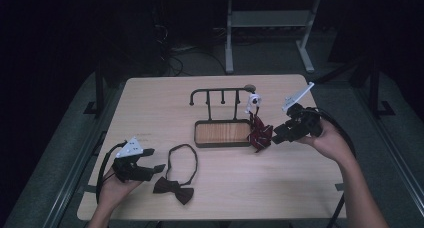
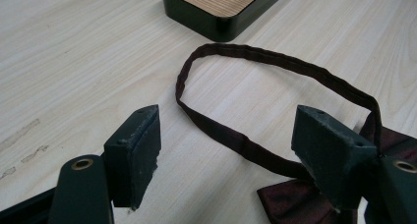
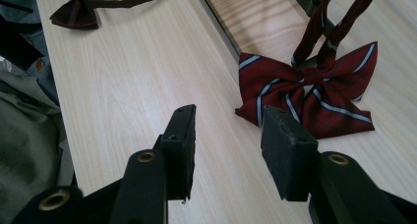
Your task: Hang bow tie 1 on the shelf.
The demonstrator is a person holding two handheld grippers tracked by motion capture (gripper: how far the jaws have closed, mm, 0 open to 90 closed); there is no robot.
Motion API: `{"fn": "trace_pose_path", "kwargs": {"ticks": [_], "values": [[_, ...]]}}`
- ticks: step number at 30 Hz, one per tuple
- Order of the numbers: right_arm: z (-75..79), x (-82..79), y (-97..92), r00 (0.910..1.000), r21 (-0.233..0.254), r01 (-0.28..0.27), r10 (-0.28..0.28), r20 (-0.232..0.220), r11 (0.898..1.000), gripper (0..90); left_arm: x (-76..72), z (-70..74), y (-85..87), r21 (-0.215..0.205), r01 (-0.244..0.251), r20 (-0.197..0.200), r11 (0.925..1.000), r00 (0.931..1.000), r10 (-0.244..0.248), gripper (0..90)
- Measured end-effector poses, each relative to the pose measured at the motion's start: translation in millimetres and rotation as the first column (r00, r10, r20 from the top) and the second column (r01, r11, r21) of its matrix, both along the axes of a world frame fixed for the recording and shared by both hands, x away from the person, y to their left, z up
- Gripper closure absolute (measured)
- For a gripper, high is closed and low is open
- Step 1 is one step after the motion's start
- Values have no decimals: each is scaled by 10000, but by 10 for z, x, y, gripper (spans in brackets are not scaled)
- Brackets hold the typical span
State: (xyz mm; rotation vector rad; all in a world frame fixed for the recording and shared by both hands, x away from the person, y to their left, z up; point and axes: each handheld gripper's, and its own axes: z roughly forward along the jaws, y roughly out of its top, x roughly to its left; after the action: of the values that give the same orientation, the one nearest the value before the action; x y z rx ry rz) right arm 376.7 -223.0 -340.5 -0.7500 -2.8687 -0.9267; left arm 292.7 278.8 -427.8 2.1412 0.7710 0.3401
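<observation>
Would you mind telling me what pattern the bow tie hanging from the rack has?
Dark red bow tie with white-edged navy stripes; clearest in right gripper view.

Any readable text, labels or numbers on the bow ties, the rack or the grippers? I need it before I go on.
None can be read.
Striped bow tie: stripes, no lettering.
Dark bow tie: plain.
Rack tray: no label.
Left gripper grey plate: faint marks, too small to read.
Right gripper: no text seen.

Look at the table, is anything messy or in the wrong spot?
A little. The striped bow tie hangs from the rack's right end, sagging onto the table beside the tray. The dark bow tie lies flat near the front edge, its strap in a loose loop. Both tongs are open, holding nothing.
</observation>
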Motion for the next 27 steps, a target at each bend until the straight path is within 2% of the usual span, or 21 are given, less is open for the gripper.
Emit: {"fn": "trace_pose_path", "kwargs": {"ticks": [17, 24, 27], "values": [[-146, -158, -47, 9999, 149, 49, -51, 111, 9999, 534, 0, -8, -6, 10, 6, -17, 10000, 10000, -6, 269], [-189, -194, -61, 10000, 138, 48, -48, 19, 9999, 524, -6, -14, -18, -33, -41, -87, 10000, 10000, 41, 267], [-211, -216, -65, 10000, 150, 67, -68, 40, 9999, 519, -3, -12, -16, 94, 15, -90, 10000, 10000, -14, 267]]}}
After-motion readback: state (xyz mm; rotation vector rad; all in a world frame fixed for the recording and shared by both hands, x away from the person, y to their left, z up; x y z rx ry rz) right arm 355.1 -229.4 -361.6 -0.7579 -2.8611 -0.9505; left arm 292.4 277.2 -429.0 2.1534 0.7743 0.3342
